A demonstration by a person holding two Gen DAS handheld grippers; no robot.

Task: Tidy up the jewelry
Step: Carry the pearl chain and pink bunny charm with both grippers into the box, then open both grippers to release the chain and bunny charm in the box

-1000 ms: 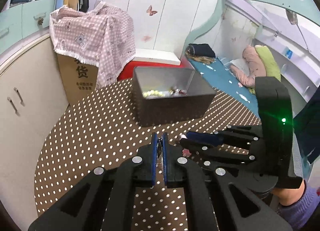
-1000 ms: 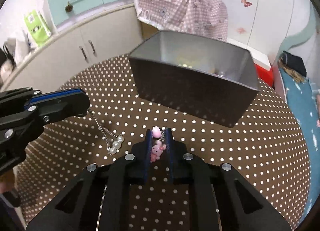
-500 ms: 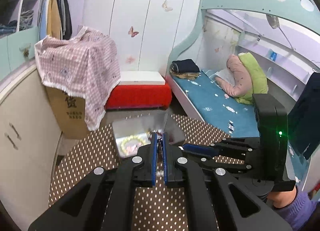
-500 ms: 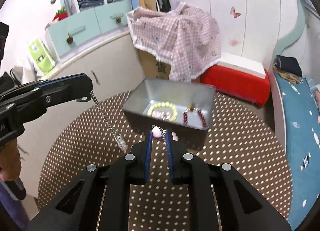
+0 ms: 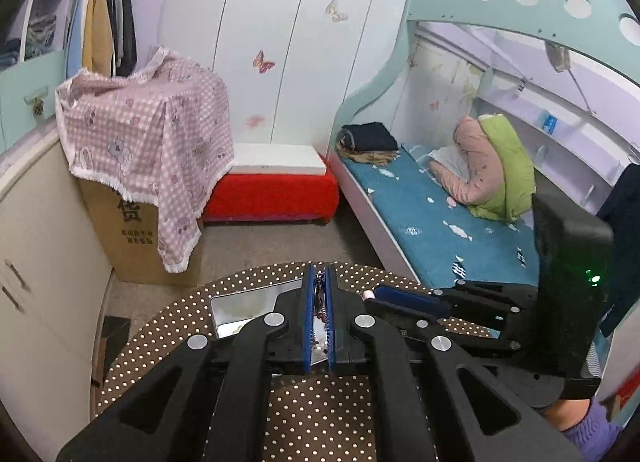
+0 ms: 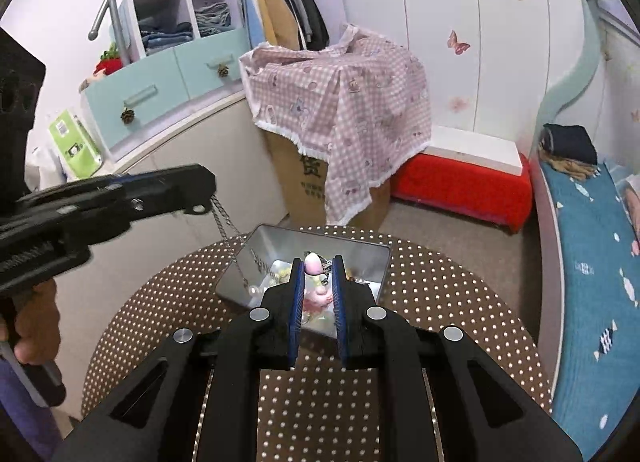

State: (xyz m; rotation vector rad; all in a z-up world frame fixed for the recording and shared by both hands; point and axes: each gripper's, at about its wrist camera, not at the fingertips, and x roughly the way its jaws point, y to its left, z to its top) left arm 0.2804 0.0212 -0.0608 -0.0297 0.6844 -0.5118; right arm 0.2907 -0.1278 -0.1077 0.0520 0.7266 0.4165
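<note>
Both ends of the chain (image 6: pixel 230 240) pinched shut, left gripper (image 6: pixel 200 197) up-left of the metal tin (image 6: pixel 372 258), right gripper (image 6: pixel 314 274) clamped on the pink charm (image 6: pixel 312 264) right above it, so just lower together, release inside.

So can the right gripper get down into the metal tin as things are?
Probably yes: the right gripper hangs over the open metal tin, nothing between, though its fingers already hold a pink charm.
</note>
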